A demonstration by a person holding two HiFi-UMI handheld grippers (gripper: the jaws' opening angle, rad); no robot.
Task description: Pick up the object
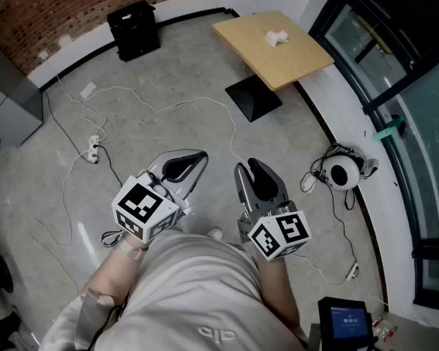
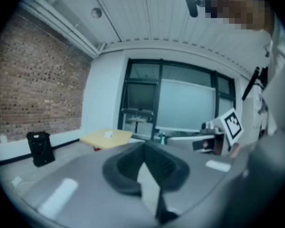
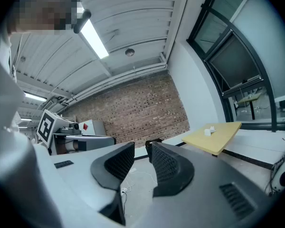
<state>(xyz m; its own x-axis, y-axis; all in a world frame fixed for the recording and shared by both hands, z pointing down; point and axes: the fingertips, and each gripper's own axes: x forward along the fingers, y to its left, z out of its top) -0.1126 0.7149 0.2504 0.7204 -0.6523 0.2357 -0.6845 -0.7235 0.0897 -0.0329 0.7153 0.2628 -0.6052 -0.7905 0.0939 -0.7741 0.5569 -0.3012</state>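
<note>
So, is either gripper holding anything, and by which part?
Nothing is held: left gripper and right gripper are shut and empty; white object lies on the table.

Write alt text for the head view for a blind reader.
A person holds the left gripper and right gripper, both shut and empty, over a grey floor strewn with cables. Ahead stands a wooden table bearing a white object; a black box sits by the brick wall.
</note>
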